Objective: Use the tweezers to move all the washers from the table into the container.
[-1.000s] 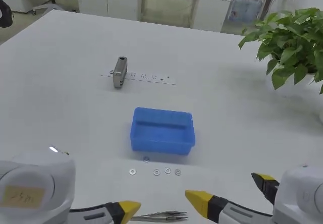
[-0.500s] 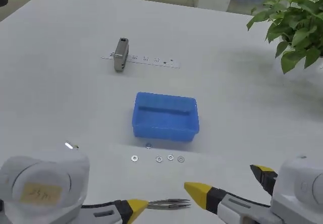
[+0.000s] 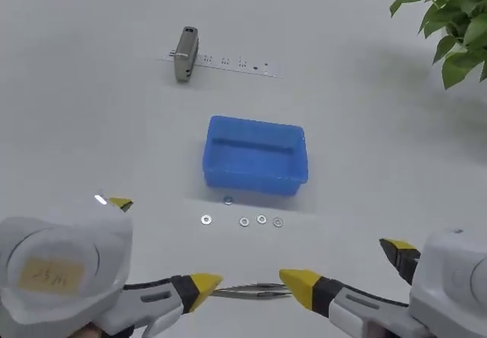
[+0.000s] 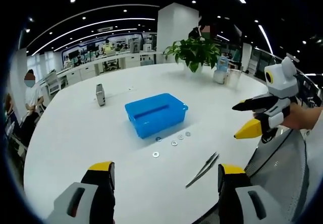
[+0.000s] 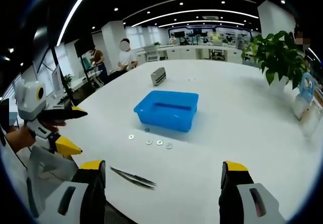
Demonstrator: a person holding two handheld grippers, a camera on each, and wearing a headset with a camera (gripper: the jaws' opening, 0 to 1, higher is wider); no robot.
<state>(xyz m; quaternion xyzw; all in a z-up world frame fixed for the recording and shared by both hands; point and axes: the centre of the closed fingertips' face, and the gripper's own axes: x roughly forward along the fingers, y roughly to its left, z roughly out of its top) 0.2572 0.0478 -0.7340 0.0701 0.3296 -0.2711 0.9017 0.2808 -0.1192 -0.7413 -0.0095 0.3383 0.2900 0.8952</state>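
Observation:
A blue container [image 3: 255, 151] sits mid-table; it also appears in the left gripper view [image 4: 155, 114] and the right gripper view [image 5: 166, 110]. Several small washers [image 3: 243, 221] lie in a loose row just in front of it [image 4: 171, 142] [image 5: 151, 141]. Metal tweezers [image 3: 251, 291] lie flat on the table near the front edge [image 4: 202, 169] [image 5: 133, 178]. My left gripper [image 3: 163, 243] is open, with the tweezers beside its lower fingertip. My right gripper [image 3: 346, 264] is open too, just right of the tweezers. Neither holds anything.
A grey metal block [image 3: 185, 47] stands at the left end of a socket strip [image 3: 228, 62] beyond the container. A potted plant [image 3: 456, 18] is at the far right. People sit at desks in the background [image 5: 126, 57].
The head camera has tilted down, so the table contents sit higher in the picture. Both grippers stay open close to the tweezers, which lie where they were.

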